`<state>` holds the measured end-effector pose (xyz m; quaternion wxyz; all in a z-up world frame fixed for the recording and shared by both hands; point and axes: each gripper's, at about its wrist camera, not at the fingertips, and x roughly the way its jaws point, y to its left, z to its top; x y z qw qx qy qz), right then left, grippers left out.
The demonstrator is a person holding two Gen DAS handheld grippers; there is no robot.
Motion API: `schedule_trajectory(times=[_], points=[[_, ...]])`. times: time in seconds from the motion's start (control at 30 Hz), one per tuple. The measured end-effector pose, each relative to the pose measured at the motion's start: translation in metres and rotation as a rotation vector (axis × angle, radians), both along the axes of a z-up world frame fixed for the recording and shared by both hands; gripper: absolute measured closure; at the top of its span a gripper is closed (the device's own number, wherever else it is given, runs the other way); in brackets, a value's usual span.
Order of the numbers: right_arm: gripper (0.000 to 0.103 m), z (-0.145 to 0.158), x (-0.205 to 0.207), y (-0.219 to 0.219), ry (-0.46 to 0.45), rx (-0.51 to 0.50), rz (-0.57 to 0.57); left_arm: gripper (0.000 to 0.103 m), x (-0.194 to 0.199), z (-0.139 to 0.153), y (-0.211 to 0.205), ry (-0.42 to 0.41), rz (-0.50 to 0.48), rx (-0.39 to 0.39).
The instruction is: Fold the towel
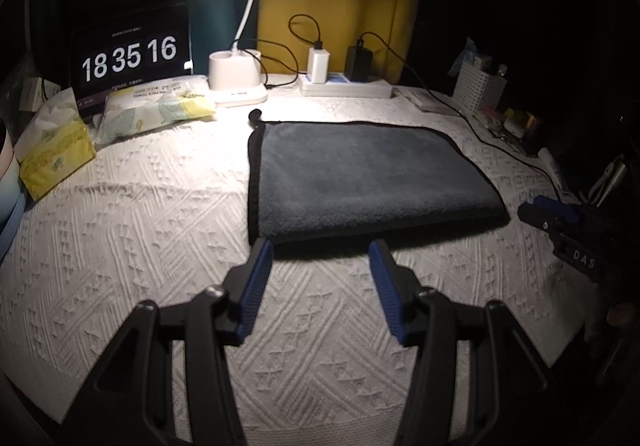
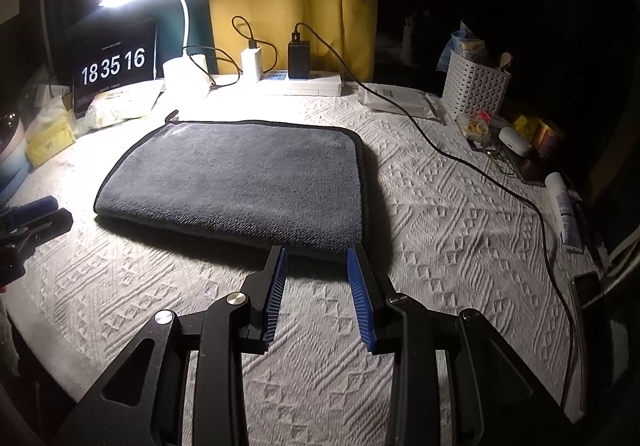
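The grey towel (image 1: 368,178) lay flat on the white textured surface (image 1: 140,226), already doubled over, its fold along the near edge and a black-trimmed border around the rest. It looked soft, plush and light, likely to drape and sag when lifted, so the near corners seemed the best places to pinch. The left claw (image 1: 320,252) stood wide open and empty, just short of the towel's near left corner. The right claw (image 2: 317,252) was likewise spread and held nothing, its fingertips at the near right corner; actual contact could not be told.
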<state>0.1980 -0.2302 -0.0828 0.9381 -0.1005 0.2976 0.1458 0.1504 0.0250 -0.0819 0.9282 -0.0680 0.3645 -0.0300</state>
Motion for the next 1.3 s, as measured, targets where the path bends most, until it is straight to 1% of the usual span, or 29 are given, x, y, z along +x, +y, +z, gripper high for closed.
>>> schedule_trajectory(times=[0.23, 0.47, 0.5, 0.53, 0.6, 0.77, 0.9, 0.93, 1.3], points=[[0.069, 0.003, -0.02, -0.001, -0.026, 0.009, 0.016, 0.051, -0.018, 0.002, -0.004, -0.036, -0.004, -0.022], [0.069, 0.007, -0.038, -0.001, -0.049, 0.005, 0.025, 0.05, -0.037, 0.008, -0.01, -0.07, -0.016, -0.02], [0.069, 0.008, -0.041, -0.001, -0.054, 0.004, 0.024, 0.047, -0.039, 0.009, -0.011, -0.071, -0.022, -0.021], [0.069, 0.009, -0.043, -0.001, -0.058, 0.004, 0.025, 0.038, -0.04, 0.008, -0.011, -0.07, -0.027, -0.026], [0.069, 0.01, -0.048, -0.002, -0.064, 0.002, 0.027, 0.033, -0.045, 0.007, -0.012, -0.072, -0.03, -0.039], [0.069, 0.011, -0.06, -0.002, -0.076, 0.003, 0.029, 0.032, -0.058, 0.011, -0.014, -0.097, -0.033, -0.036], [0.069, 0.013, -0.069, -0.004, -0.086, 0.008, 0.031, 0.024, -0.069, 0.018, -0.014, -0.135, -0.029, -0.035], [0.069, 0.013, -0.071, -0.004, -0.088, 0.008, 0.03, 0.023, -0.071, 0.02, -0.014, -0.142, -0.028, -0.035], [0.069, 0.025, -0.099, -0.008, -0.142, 0.014, 0.031, 0.022, -0.093, 0.037, -0.016, -0.216, -0.029, -0.037]])
